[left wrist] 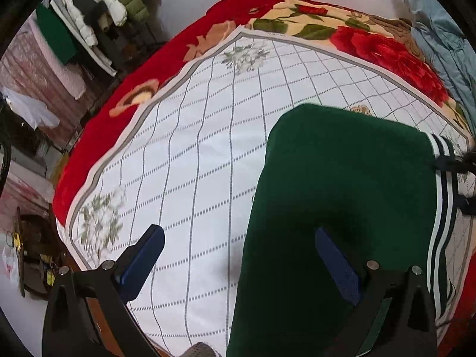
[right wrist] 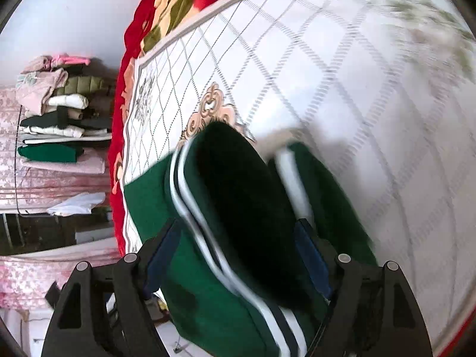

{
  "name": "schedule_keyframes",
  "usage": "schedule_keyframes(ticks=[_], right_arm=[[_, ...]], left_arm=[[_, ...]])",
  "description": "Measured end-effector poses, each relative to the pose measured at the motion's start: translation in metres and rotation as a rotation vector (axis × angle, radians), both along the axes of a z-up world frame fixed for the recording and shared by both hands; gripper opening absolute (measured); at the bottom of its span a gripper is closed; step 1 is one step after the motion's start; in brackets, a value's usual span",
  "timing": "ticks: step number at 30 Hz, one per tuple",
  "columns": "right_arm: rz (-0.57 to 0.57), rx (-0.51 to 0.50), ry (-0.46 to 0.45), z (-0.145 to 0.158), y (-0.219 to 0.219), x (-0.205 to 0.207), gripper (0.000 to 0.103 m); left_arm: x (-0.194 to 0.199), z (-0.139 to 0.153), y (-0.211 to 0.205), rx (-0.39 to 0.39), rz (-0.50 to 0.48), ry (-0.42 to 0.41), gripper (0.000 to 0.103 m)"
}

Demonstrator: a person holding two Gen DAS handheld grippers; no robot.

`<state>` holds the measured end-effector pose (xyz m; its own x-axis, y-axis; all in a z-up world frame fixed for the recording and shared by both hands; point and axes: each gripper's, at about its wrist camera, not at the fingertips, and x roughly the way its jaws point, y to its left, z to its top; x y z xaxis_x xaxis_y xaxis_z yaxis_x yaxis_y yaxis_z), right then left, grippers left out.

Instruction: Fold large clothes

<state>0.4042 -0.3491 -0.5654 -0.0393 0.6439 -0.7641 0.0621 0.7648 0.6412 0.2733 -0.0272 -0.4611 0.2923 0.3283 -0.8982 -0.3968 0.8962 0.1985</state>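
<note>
Nearest, the right tool (right wrist: 238,255) stands spread around a green garment (right wrist: 238,208) fold, pads seemingly clear; the left tool (left wrist: 238,258) is spread, empty. The garment lies on the bed (left wrist: 193,148). Smooth and align the striped edges before creasing, I judge.

To the left of my left jaws, the white quilted sheet (left wrist: 193,148) lies bare and open right out to the red floral blanket (left wrist: 238,9) at the bed's edge. The green garment (left wrist: 342,193) fills the right side under them, and its striped fold bulges between my right jaws. Beyond the bed, a stack of folded clothes (right wrist: 56,119) blocks that side.
</note>
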Motion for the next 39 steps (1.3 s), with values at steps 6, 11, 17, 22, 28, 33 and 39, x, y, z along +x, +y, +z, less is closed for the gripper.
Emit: schedule_keyframes(ticks=[6, 11, 17, 22, 28, 33, 39], right_arm=[[-0.113, 0.150, -0.033, 0.057, 0.005, 0.011, 0.003], [-0.187, -0.223, 0.025, 0.006, -0.037, 0.021, 0.002], [-0.097, -0.329, 0.068, -0.023, -0.038, 0.034, 0.015], [-0.191, -0.225, 0.088, 0.009, -0.093, -0.007, 0.077], [-0.239, -0.219, 0.243, -0.021, -0.149, -0.098, 0.077], [-0.298, -0.117, 0.288, -0.054, -0.163, -0.153, 0.077], [-0.286, -0.012, 0.280, -0.081, -0.152, -0.162, 0.077]], left_arm=[[0.004, -0.006, -0.001, 0.012, -0.019, 0.016, 0.103], [0.003, -0.015, -0.001, -0.026, -0.003, 0.049, 0.103], [0.002, -0.021, -0.014, -0.041, -0.042, 0.077, 0.103], [0.000, -0.017, -0.045, -0.170, -0.114, 0.079, 0.103], [-0.019, -0.025, -0.102, -0.609, -0.100, 0.101, 0.103], [-0.045, -0.089, -0.116, -0.991, 0.204, 0.153, 0.103], [-0.045, -0.123, -0.113, -1.019, 0.435, 0.070, 0.078]])
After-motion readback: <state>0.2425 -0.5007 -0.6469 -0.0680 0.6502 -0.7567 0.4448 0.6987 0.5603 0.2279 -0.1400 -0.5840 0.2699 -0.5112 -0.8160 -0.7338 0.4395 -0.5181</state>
